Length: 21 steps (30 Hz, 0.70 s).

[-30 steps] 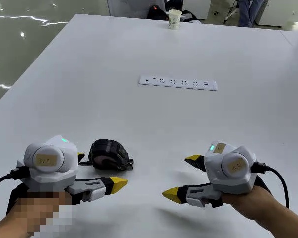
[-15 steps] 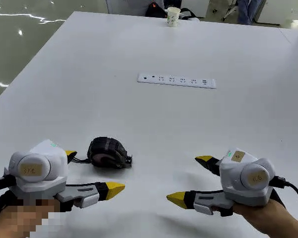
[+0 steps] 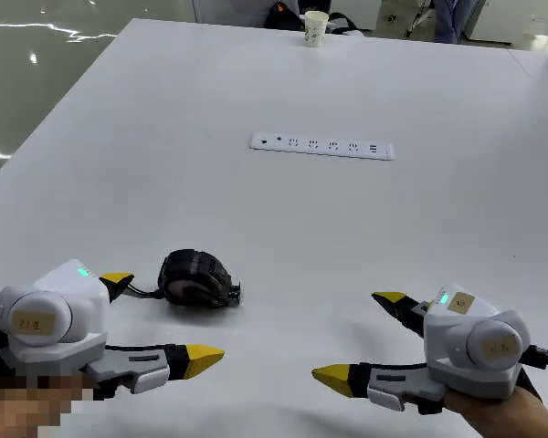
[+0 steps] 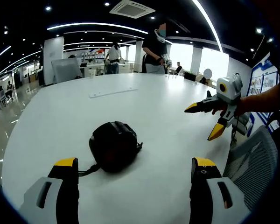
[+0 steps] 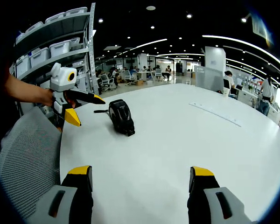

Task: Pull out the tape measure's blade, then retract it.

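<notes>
A black tape measure (image 3: 198,278) lies on the white table (image 3: 256,210) at the near left, with its blade drawn in and a short cord at its side. My left gripper (image 3: 162,317) is open just in front of it, one yellow fingertip (image 3: 119,276) close beside the case, and nothing is held. The left gripper view has the tape measure (image 4: 114,145) a little ahead of the left gripper (image 4: 134,165), between its spread jaws. My right gripper (image 3: 361,338) stands open and empty at the near right, well apart from the tape measure (image 5: 121,116).
A white power strip (image 3: 321,146) lies across the middle of the table. A paper cup (image 3: 315,27) stands at the far edge. A grey mesh chair (image 5: 23,154) is by the near edge. People stand far off in the room.
Both grippers have drawn back toward the near edge and outward, the left one to the left, the right one to the right. Both stay open. The tape measure has not moved.
</notes>
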Each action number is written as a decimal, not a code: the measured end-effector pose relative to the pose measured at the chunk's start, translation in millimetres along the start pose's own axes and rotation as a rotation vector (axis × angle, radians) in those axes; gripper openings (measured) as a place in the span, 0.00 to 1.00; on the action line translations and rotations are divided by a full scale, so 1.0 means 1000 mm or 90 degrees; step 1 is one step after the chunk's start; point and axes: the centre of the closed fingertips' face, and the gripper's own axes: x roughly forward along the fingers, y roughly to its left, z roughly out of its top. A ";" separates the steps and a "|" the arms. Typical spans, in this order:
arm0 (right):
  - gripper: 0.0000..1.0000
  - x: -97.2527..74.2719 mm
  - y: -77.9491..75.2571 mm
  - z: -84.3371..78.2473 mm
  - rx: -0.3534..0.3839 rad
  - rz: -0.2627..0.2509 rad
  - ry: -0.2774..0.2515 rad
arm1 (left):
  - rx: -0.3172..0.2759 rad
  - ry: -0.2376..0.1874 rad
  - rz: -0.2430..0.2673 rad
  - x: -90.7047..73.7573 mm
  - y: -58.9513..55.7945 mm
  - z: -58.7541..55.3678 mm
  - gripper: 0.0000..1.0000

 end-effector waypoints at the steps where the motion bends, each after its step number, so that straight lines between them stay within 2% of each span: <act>1: 0.85 -0.001 0.000 0.000 0.001 -0.001 -0.003 | 0.000 -0.004 -0.004 -0.001 -0.001 0.001 0.98; 4: 0.87 -0.003 0.001 0.001 0.000 -0.002 -0.008 | 0.002 -0.012 -0.015 -0.003 -0.005 0.001 0.99; 7: 0.88 -0.004 0.001 0.001 0.000 -0.003 -0.012 | 0.000 -0.005 -0.018 -0.004 -0.006 -0.001 0.97; 10: 0.90 -0.006 0.002 0.003 0.011 -0.003 -0.023 | 0.002 -0.011 -0.023 -0.006 -0.007 -0.001 0.98; 17: 0.93 -0.009 0.003 0.005 0.024 -0.007 -0.036 | 0.013 -0.020 -0.025 -0.008 -0.003 0.001 0.99; 21: 0.96 -0.012 0.004 0.004 0.031 -0.008 -0.041 | 0.018 -0.016 -0.030 -0.010 -0.004 0.000 0.99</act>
